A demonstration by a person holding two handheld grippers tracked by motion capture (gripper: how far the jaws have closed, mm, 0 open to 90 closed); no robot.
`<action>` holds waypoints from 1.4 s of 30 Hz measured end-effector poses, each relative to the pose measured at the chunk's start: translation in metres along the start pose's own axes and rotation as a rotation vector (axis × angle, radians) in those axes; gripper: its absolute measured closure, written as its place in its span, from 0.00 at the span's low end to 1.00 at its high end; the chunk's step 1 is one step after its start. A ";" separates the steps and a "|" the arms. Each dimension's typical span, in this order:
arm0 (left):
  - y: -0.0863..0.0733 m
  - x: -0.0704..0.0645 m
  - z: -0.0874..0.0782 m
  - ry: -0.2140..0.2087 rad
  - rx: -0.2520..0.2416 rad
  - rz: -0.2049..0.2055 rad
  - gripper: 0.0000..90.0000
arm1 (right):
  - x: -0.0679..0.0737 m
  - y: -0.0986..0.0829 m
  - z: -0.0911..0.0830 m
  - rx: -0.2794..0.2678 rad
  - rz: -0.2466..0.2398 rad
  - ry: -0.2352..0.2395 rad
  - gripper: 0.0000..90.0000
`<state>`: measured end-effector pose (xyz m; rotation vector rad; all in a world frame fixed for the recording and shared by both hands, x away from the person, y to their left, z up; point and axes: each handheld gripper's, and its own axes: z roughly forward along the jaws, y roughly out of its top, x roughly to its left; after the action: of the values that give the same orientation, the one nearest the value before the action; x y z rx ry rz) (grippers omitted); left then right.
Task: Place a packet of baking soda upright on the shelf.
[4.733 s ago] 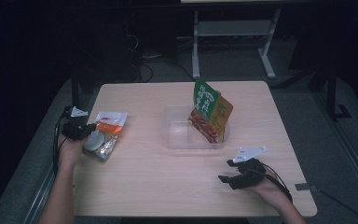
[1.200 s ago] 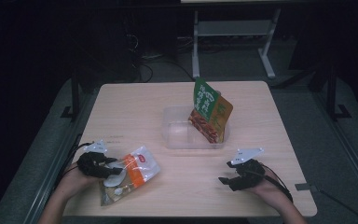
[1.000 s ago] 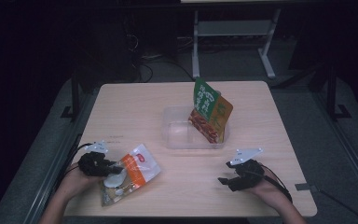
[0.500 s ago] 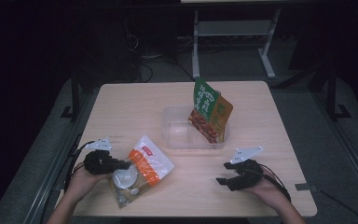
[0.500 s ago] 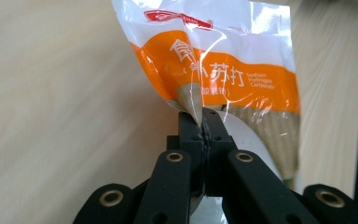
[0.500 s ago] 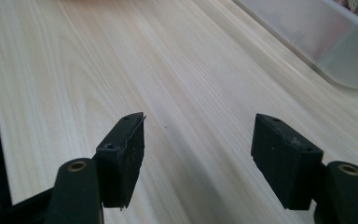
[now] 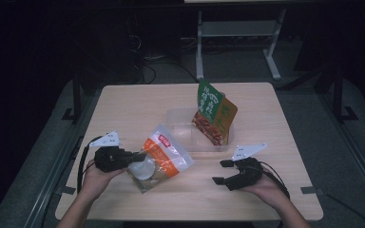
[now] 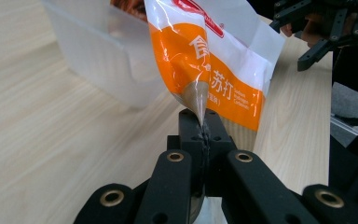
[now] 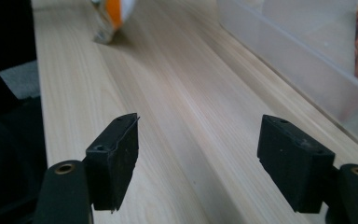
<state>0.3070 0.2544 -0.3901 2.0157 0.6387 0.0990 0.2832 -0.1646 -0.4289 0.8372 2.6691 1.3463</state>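
Orange-and-white plastic snack pouch (image 8: 214, 60) held clamped at one corner by the left gripper (image 8: 203, 133).
Pouch is raised above the wooden table (image 7: 138, 102), just beside the clear plastic tub (image 7: 183, 126); right gripper (image 9: 198, 154) is spread wide, empty, well apart.

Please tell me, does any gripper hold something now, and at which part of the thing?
The left gripper is shut on the orange and white plastic snack bag, pinching a pointed corner of its edge. The right gripper stands open, holding nothing.
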 end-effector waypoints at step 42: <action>0.050 -0.022 0.029 -0.050 -0.109 0.074 1.00 | -0.006 0.066 0.013 -0.245 -0.023 0.208 1.00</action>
<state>0.3172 0.2017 -0.3591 1.9309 0.5163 0.1246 0.3208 -0.1264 -0.3884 0.6708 2.5691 1.7991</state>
